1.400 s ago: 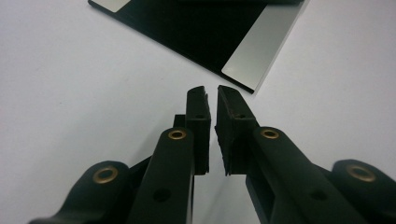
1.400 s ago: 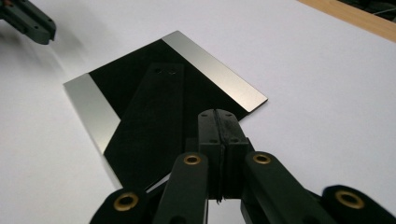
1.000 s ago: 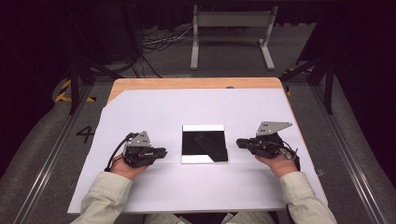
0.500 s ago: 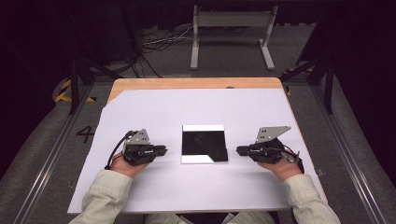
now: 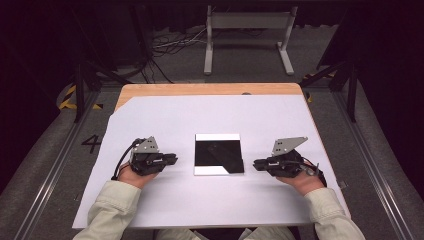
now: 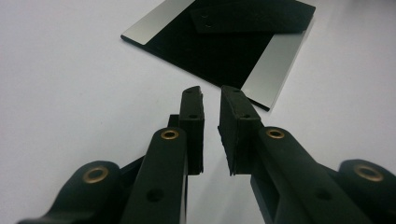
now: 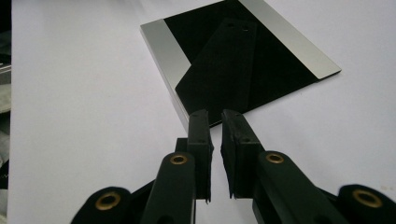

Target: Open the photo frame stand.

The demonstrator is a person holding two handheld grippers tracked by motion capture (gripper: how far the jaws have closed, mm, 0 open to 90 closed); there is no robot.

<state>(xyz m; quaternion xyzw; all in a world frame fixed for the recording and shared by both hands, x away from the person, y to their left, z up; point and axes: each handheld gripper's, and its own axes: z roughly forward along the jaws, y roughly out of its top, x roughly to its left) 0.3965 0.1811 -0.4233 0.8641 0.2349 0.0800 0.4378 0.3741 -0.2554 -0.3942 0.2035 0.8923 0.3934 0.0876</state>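
A: Zero percent, tagging progress at that. Seeing the plate (image 5: 219, 154) lying flat on the white sheet (image 5: 200, 115), around the middle of the table (image 5: 210, 89), untouched.

B: Agreeing. Placing the left gripper (image 5: 175, 159) just beside its left edge and the right gripper (image 5: 255, 163) just beside its right edge. Marking both as pointing inward at it, neither as touching.

A: Checking jaws now. Reading the left gripper as slightly apart, clamping nothing. Reading the right gripper as apart by a narrower slit, almost together, also clamping nothing.

B: Confirming from both gripper views. Judging everything as left to do: closing in, catching an edge, lifting or shifting.

A: Moving on to materials. Logging a thin, square, rigid plate with a glossy black centre mirroring the jaws. Adding a smooth silver-grey strip along each of two opposite edges.

B: Guessing glass or polished metal, not being sure. Flagging the thin edge, lying flush on the sheet, as probably awkward for pinching.

A: Logging the sheet as matte, smooth, paper-like, covering most of the wooden top. Logging matte black pads (image 6: 194, 121) and brass-coloured rings (image 6: 170, 135) on the arms. Closing out.
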